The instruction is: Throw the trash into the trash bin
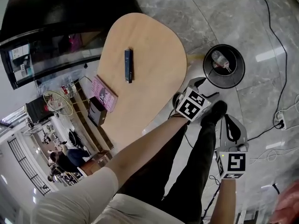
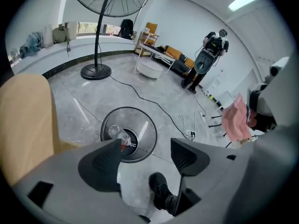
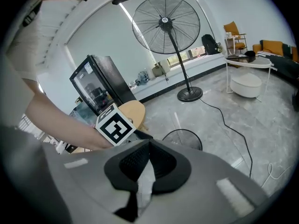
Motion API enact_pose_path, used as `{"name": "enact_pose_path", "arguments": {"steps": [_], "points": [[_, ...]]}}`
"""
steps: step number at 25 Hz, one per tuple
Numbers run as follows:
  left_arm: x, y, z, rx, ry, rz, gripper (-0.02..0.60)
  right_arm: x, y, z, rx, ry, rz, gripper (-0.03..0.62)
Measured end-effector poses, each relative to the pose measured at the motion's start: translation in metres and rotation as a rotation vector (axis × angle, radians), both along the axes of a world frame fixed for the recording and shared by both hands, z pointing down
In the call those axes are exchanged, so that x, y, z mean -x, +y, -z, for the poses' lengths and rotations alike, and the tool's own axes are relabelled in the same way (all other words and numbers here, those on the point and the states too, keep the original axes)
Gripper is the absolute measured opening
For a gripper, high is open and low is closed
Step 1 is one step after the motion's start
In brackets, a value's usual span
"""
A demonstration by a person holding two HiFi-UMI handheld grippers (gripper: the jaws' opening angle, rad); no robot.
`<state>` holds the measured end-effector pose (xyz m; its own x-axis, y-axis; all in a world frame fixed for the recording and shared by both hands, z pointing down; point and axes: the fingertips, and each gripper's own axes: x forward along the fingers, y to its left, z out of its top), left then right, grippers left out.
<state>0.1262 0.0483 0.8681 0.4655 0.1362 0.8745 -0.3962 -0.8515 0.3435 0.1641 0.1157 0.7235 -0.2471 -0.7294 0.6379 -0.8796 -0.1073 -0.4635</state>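
Closest to the head camera is the person's left arm [image 1: 140, 148], reaching down past dark trousers [image 1: 196, 157]. Next biggest is the tan wooden surface [image 1: 149, 36], and only the head view shows all of it. A tall standing fan [image 3: 166, 24] shows in both gripper views but not in the head view. The round black trash bin [image 1: 237, 73] stands on the grey floor [image 1: 243, 13] near the edge of the surface. The left gripper [image 1: 206, 88] hangs above the floor close to the bin. Its own view shows its jaws spread wide with nothing between them, only the bin and a black shoe [image 2: 161, 190] below. The right gripper [image 1: 227, 118] is apart from the bin. Its own view shows its jaws pinched together on a thin white scrap [image 3: 145, 178], maybe paper. A clear plastic bottle [image 1: 219, 59] lies inside the bin. A small dark flat bar [image 1: 128, 65] lies on the surface.
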Motion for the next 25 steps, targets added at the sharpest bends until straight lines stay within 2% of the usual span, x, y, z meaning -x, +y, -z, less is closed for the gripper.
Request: {"name": "enact_pose_path", "arguments": {"steps": [6,15,20,25], "points": [[0.013,-0.014,0.038,0.006,0.042,0.044,0.323,0.023,-0.017,0.014,-0.012,0.004,0.025,0.011],[0.041,-0.038,0.073,-0.022,0.080,0.117,0.244,0.035,-0.034,0.023,-0.010,0.026,0.040,0.011],[0.062,-0.050,0.100,-0.030,0.099,0.184,0.181,0.041,-0.038,0.028,0.011,0.037,0.069,0.011],[0.087,-0.061,0.125,-0.056,0.118,0.247,0.107,0.046,-0.053,0.037,-0.010,0.052,0.082,0.011]]}}
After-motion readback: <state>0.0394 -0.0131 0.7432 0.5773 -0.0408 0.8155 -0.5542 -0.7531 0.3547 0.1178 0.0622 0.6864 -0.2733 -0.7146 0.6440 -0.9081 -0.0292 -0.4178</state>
